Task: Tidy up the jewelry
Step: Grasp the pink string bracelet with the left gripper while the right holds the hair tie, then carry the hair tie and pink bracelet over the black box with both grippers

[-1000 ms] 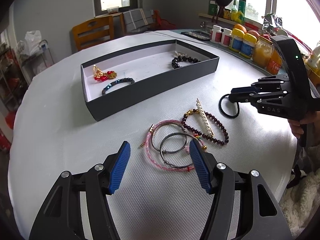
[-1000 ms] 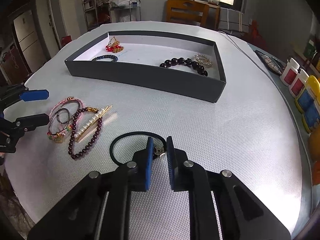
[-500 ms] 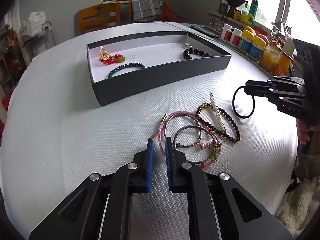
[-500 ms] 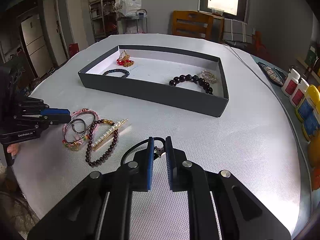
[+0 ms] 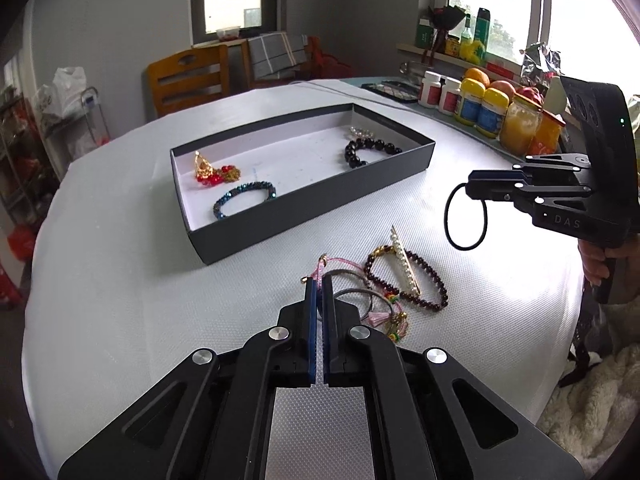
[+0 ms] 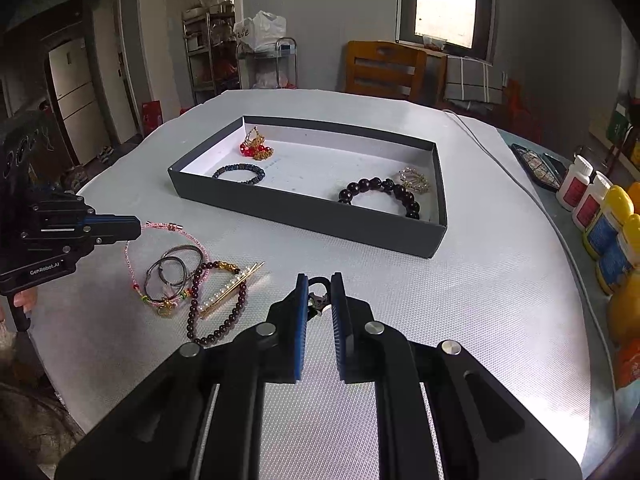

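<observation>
The right tongs (image 6: 319, 300), low in the frame, pinch the black hair tie (image 5: 466, 218) clear of the counter (image 5: 120, 300). The left tongs (image 5: 319, 286) clamp the pink bracelet (image 6: 160, 236), likely bound for the dark box (image 5: 304, 204) at centre.

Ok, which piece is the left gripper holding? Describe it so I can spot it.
On the white table, in front of the black tray, lies a cluster of loose jewelry. The left gripper pinches the pink braided cord bracelet, the only pink loop there.
</observation>
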`<state>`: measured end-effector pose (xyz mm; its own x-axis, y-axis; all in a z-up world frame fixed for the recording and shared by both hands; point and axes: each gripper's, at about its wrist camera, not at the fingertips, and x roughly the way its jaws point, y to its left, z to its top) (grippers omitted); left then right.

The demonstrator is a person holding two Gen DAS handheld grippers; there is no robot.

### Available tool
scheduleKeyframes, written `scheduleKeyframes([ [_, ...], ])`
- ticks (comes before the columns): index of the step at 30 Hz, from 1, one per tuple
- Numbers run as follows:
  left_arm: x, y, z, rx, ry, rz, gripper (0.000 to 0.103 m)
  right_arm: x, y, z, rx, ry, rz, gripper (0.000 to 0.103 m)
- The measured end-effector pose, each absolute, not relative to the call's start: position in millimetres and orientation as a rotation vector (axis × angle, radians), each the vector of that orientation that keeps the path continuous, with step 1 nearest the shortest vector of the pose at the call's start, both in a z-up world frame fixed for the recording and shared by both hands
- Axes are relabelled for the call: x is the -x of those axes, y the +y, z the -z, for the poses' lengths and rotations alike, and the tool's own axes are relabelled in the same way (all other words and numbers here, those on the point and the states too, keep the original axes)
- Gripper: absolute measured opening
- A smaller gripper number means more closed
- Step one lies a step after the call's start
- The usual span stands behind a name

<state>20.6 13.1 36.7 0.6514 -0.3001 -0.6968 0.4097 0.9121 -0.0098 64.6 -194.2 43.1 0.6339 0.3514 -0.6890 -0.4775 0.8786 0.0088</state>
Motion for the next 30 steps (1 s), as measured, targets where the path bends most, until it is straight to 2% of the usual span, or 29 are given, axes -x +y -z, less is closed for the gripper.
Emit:
scheduleKeyframes([
  [23,-27,3,-97,-0.193,0.599,0.404,0.002,-81,-196,-84,0.209,0.646,-0.448,0.011],
  [30,-52,4,-111,-0.205,0.582,0.387,0.002,-99,-193,-100,0.199,0.629,-0.452,0.011],
])
